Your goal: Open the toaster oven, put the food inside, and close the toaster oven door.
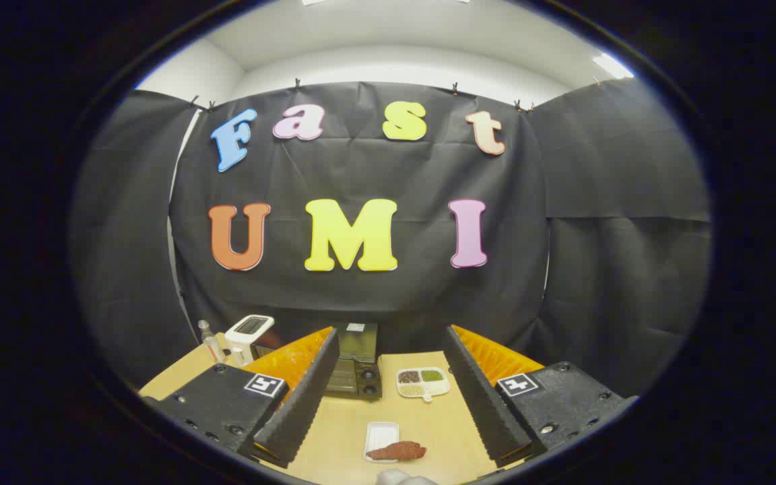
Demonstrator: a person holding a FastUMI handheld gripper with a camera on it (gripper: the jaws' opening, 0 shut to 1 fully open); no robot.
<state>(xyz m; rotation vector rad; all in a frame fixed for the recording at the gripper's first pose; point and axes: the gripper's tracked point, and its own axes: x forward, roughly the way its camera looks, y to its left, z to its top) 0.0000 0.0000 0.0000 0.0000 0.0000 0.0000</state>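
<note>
Gripper (391, 367) held above the table (344, 431), fingers spread wide and gripping nothing.

The toaster oven (356, 369) stands at the far end of the table, between and beyond the fingers, door closed. A reddish piece of food (398, 451) lies partly on a white tray (381, 436) nearer in; a divided dish (423, 382) sits just beside the oven.

One toaster oven (356, 369), two trays (381, 436), one bottle (210, 342)
</note>
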